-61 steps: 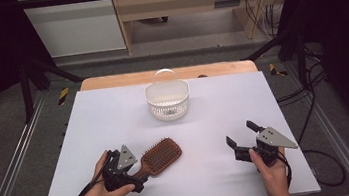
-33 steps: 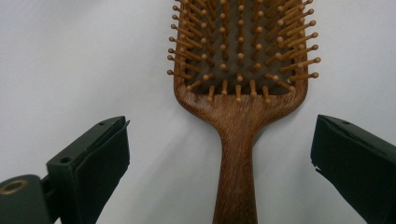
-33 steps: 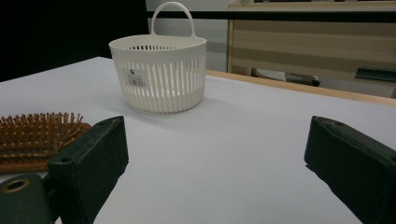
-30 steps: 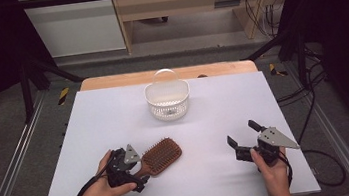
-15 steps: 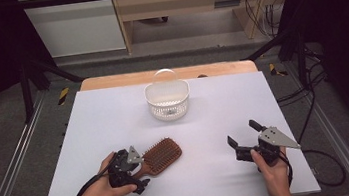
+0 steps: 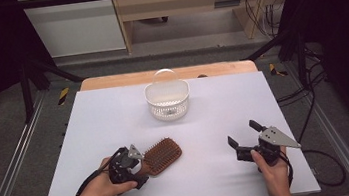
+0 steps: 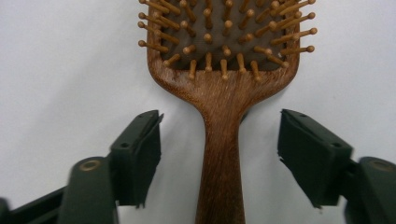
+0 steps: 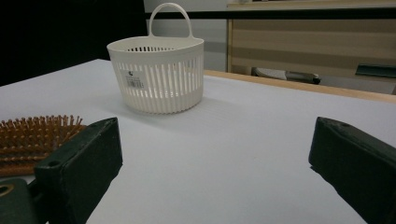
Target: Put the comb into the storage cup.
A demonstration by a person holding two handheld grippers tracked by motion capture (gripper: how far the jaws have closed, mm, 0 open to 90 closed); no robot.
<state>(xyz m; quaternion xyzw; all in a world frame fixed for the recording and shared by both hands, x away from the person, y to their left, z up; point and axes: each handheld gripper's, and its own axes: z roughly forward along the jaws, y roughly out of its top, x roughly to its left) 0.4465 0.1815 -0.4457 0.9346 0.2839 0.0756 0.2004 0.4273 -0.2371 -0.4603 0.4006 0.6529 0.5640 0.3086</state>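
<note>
Both jaws of my left tool (image 7: 219,154) just closed partway, straddling but not touching the brush (image 7: 223,93) handle, which points straight at me.

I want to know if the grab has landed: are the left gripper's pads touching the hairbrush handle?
Apart. The left gripper view shows white table between each closing pad and the hairbrush handle.

Hairbrush (image 7: 219,70) head (bristle end) and handle run off frame.

You're in a lab/test cell: white table (image 6: 115,120) in an alu rail frame (image 6: 14,163), black curtains, loose cables (image 6: 310,111) on grey carpet.
</note>
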